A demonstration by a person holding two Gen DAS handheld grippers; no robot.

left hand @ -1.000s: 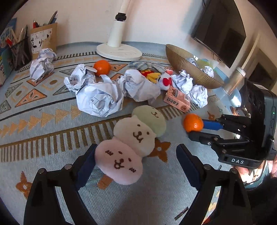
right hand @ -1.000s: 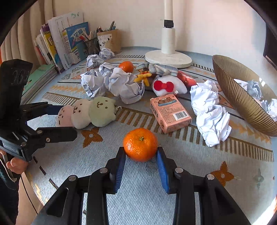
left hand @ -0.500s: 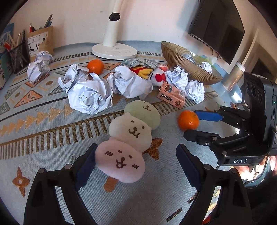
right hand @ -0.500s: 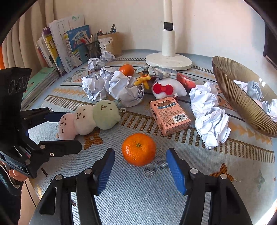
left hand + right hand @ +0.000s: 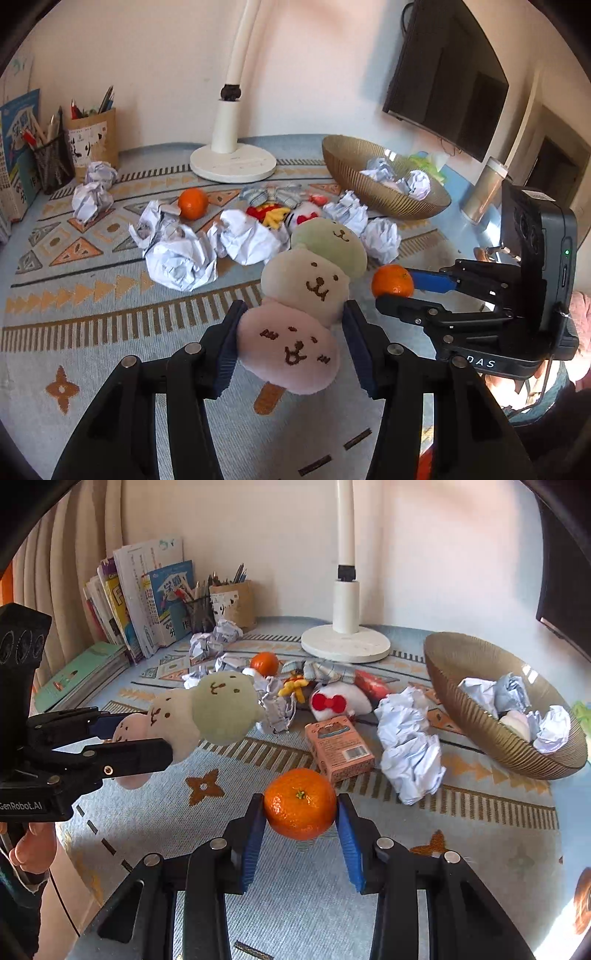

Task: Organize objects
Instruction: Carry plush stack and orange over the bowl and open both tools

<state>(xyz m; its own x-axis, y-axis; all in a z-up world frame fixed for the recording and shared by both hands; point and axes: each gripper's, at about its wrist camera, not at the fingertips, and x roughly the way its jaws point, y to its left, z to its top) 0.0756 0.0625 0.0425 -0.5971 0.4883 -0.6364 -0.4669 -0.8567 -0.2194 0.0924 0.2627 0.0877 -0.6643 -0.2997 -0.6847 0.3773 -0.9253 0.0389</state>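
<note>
A plush toy (image 5: 306, 288) made of pink, cream and green balls hangs above the patterned cloth. My left gripper (image 5: 294, 310) is closing, and its pads press on the pink end. The right wrist view shows the same plush toy (image 5: 221, 709) sticking out of the left gripper (image 5: 136, 734). My right gripper (image 5: 300, 805) is also closing, its blue pads against both sides of an orange (image 5: 300, 812) lifted off the cloth. In the left wrist view, the right gripper (image 5: 393, 290) holds that orange (image 5: 392, 281) just right of the plush.
A gold bowl (image 5: 480, 727) with crumpled paper stands at the right. Several paper balls (image 5: 410, 753), a pink box (image 5: 338, 747), a white plush with a red bow (image 5: 332, 701) and a second orange (image 5: 192, 203) lie mid-table. A lamp base (image 5: 345, 648), books (image 5: 147, 598) and pen holders line the back.
The left jaws closed onto the plush and raised it off the cloth. The right jaws opened around the orange, closed on it again and lifted it.
</note>
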